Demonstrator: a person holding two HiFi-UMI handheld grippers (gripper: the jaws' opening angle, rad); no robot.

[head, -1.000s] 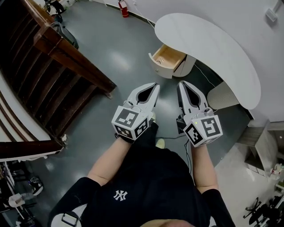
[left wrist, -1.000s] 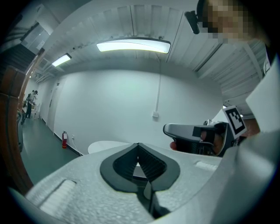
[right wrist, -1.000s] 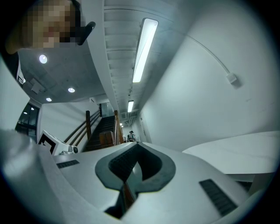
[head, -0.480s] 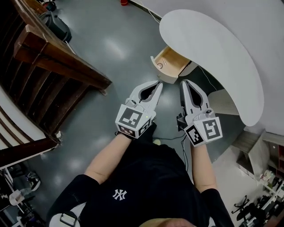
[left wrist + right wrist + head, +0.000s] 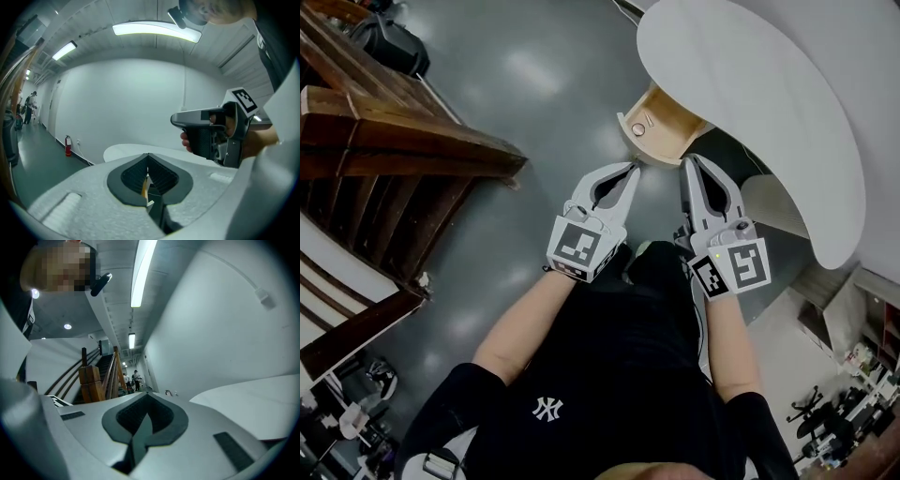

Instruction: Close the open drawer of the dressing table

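Grey floor (image 5: 534, 103): drawer (image 5: 664, 122) juts apparently toward left claw (image 5: 632, 169), right claw (image 5: 687, 163), both closed.

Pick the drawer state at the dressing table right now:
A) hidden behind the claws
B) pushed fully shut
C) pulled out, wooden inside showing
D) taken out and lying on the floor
C: the white drawer with the pale wooden inside sticks out from under the white curved tabletop, and the head view looks straight down into its open top.
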